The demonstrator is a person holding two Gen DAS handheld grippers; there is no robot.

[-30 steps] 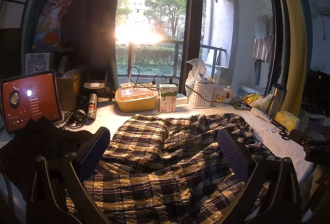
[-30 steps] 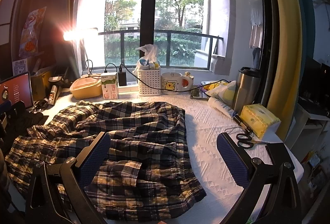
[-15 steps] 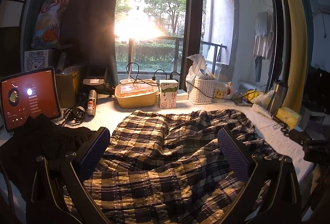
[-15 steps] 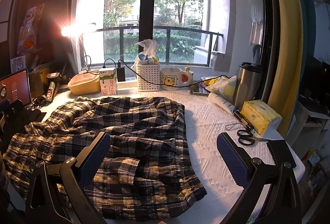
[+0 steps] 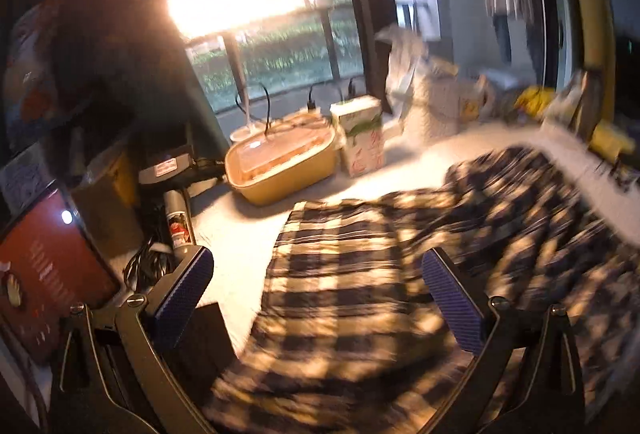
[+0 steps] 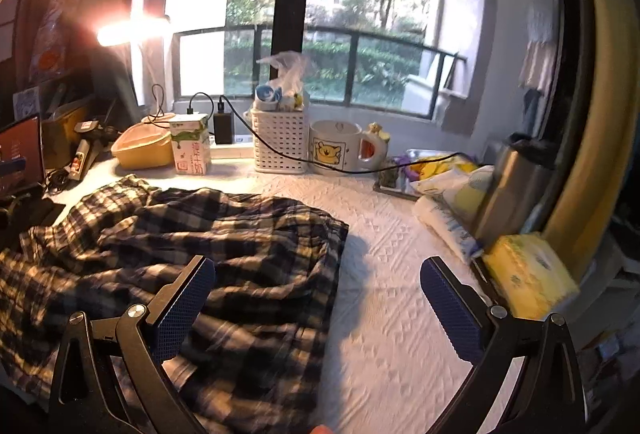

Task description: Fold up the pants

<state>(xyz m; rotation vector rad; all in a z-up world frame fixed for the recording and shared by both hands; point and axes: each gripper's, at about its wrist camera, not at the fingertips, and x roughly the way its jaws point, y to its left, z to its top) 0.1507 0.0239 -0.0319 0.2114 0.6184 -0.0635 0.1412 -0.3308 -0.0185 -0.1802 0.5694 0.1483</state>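
Observation:
Rumpled plaid pants (image 5: 360,274) in black, white and yellow lie spread on the white textured table cover (image 6: 384,234). The left wrist view is blurred; there my left gripper (image 5: 320,298) stands open low over one flat end of the cloth, holding nothing. The same pants (image 6: 224,234) fill the left half of the right wrist view. Above their right edge my right gripper (image 6: 320,302) is open, its left finger (image 6: 182,308) over the fabric and its right finger (image 6: 450,308) over bare cover.
Along the window stand a yellow lidded container (image 5: 280,166), a milk carton (image 6: 191,144), a white basket (image 6: 280,140), a mug (image 6: 340,146) and cables. A steel tumbler (image 6: 516,186) and tissue pack (image 6: 528,282) sit right. A tablet (image 5: 44,274) stands at left.
My left gripper has swung sharply left and down toward the pants' end, blurring its view. The right gripper has dropped closer to the pants' right edge.

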